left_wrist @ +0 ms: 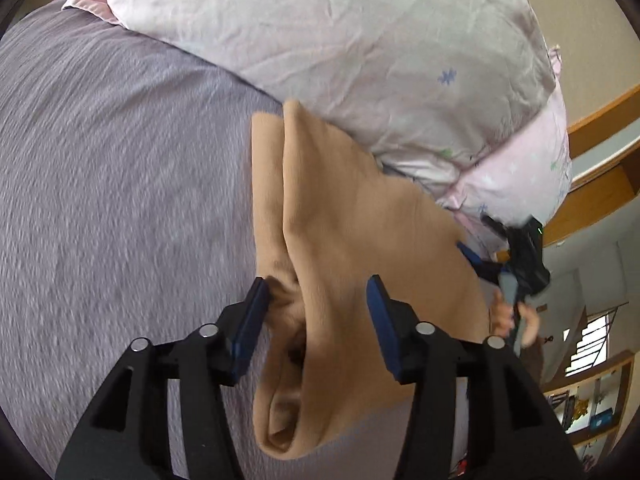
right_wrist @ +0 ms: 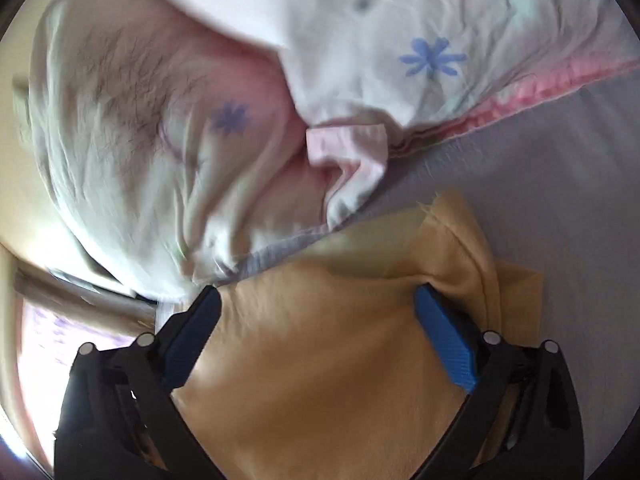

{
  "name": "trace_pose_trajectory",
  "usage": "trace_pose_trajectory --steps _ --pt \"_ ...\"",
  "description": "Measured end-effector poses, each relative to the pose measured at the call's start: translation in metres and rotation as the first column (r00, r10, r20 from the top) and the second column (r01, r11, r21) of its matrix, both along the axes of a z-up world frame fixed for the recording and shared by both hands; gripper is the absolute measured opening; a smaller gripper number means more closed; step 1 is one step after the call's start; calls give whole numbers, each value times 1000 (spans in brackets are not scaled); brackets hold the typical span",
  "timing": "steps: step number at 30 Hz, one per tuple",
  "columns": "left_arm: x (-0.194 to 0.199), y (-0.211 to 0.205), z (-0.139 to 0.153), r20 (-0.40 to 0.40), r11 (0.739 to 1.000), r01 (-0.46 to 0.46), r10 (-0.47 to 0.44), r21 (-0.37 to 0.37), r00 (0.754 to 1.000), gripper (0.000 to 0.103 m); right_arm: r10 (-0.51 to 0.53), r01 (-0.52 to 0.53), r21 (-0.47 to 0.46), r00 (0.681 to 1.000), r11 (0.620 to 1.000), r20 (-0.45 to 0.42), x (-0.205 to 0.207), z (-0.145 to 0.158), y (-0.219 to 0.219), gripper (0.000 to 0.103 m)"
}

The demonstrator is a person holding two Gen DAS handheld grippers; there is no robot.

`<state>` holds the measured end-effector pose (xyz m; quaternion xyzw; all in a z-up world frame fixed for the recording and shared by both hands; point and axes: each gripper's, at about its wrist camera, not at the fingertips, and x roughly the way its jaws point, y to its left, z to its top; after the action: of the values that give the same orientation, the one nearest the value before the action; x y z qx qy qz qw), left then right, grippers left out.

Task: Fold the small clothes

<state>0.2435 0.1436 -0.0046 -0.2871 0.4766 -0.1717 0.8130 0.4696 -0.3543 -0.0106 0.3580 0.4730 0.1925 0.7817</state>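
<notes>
A tan garment [left_wrist: 344, 208] lies partly folded on the grey-purple bed sheet [left_wrist: 112, 168], its far end against a pillow. My left gripper [left_wrist: 318, 294] is open, its blue pads on either side of a bunched fold of the garment near its close end. The right gripper [left_wrist: 516, 264] shows at the garment's right edge in the left wrist view, held by a hand. In the right wrist view the right gripper [right_wrist: 316, 304] is open over the tan garment [right_wrist: 320, 360], which fills the space between the fingers.
A pale floral pillow [left_wrist: 360, 52] with pink trim lies along the far side of the bed, also in the right wrist view [right_wrist: 420, 40]. A wooden bed frame [left_wrist: 600, 120] and shelves [left_wrist: 592, 412] stand at the right.
</notes>
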Motion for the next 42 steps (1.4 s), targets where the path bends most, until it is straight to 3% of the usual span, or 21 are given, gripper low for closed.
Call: trace_pose_trajectory --steps 2,4,9,14,15,17,19,22,27,30,32,35,37,40,42 --pt "-3 -2 -2 -7 1000 14 -14 -19 1000 58 -81 84 -95 996 992 37 -1 12 -6 95" --pt "-8 0 -4 -15 999 18 -19 -38 1000 59 -177 210 -297 975 931 135 -17 37 -8 97" --pt "-6 -4 -12 -24 996 31 -33 -79 999 59 -58 117 -242 970 963 237 -67 54 -2 101" --pt "7 -3 -17 -40 986 -2 -4 -166 999 57 6 44 -203 972 978 236 -93 51 13 101" --pt "11 -3 -19 -51 982 -13 4 -188 999 45 9 36 -185 972 982 234 -90 48 14 101" --pt "19 0 -28 -91 963 -45 22 -264 996 30 21 18 -160 970 987 241 -105 50 3 101" --pt "20 1 -28 -98 952 -63 35 -301 995 26 41 2 -164 965 986 260 -118 57 4 101" --pt "18 -12 -2 -40 961 -51 42 -274 998 24 47 4 -167 953 986 300 -137 66 -7 101" --pt "30 -82 63 89 967 71 -50 -243 995 23 -28 71 -118 944 991 330 -161 64 -37 101" --pt "41 -163 88 151 962 205 -179 -178 972 23 -80 113 -83 942 990 325 -173 60 -55 101" --pt "48 -230 84 143 946 295 -276 -131 950 23 -113 143 -73 941 987 319 -180 56 -67 101" --pt "53 -308 59 72 907 421 -419 -18 905 30 -156 180 -56 944 982 290 -185 48 -83 101" --pt "50 -336 39 -3 874 486 -486 -2 874 32 -173 189 -38 949 981 262 -188 44 -93 101" --pt "41 -321 49 82 848 521 -515 -100 854 45 -155 170 -38 952 985 263 -191 46 -97 101" --pt "33 -298 65 147 843 518 -500 -146 854 72 -120 132 -28 956 991 267 -193 49 -93 101"
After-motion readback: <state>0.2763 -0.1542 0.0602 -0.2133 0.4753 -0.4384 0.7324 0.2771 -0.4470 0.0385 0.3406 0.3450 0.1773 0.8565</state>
